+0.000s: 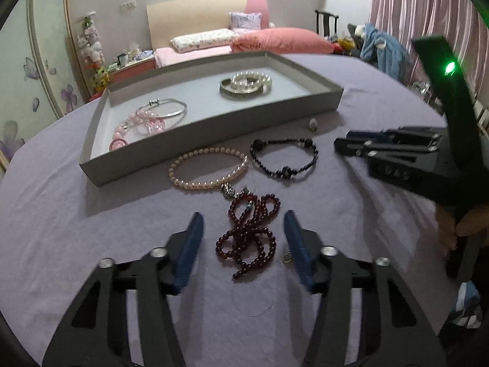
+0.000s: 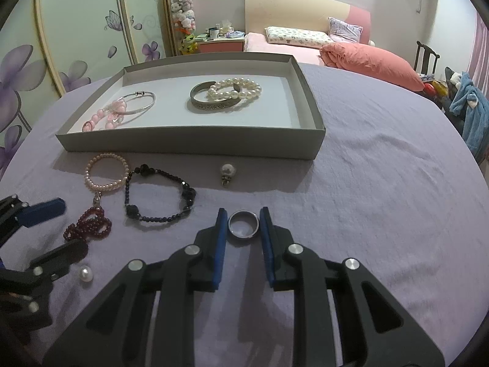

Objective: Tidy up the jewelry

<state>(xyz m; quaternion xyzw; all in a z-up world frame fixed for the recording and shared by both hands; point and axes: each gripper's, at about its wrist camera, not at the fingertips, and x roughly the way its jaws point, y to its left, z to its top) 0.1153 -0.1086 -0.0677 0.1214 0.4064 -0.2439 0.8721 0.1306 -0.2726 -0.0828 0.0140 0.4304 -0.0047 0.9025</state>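
Left tongs (image 1: 243,238) stand open astride the dark red beads (image 1: 249,238), pads clear of them, on the lilac-covered worktop (image 2: 382,183). Just beyond lie a pink pearl bracelet (image 2: 105,174) and a black bead bracelet (image 2: 159,195); the grey tray (image 2: 189,145) behind holds a silver bangle (image 2: 137,104), pink beads (image 2: 104,116), a cuff (image 2: 211,104) and white pearls (image 2: 235,90). Right tongs (image 2: 243,227) flank a metal ring (image 2: 243,227), pads at its sides; contact cannot be confirmed.

A dark red bead strand (image 1: 249,232) lay bunched on the purple cloth. A silver ring (image 2: 243,224) lay flat nearby; four bracelets rested in the grey tray (image 2: 195,140).
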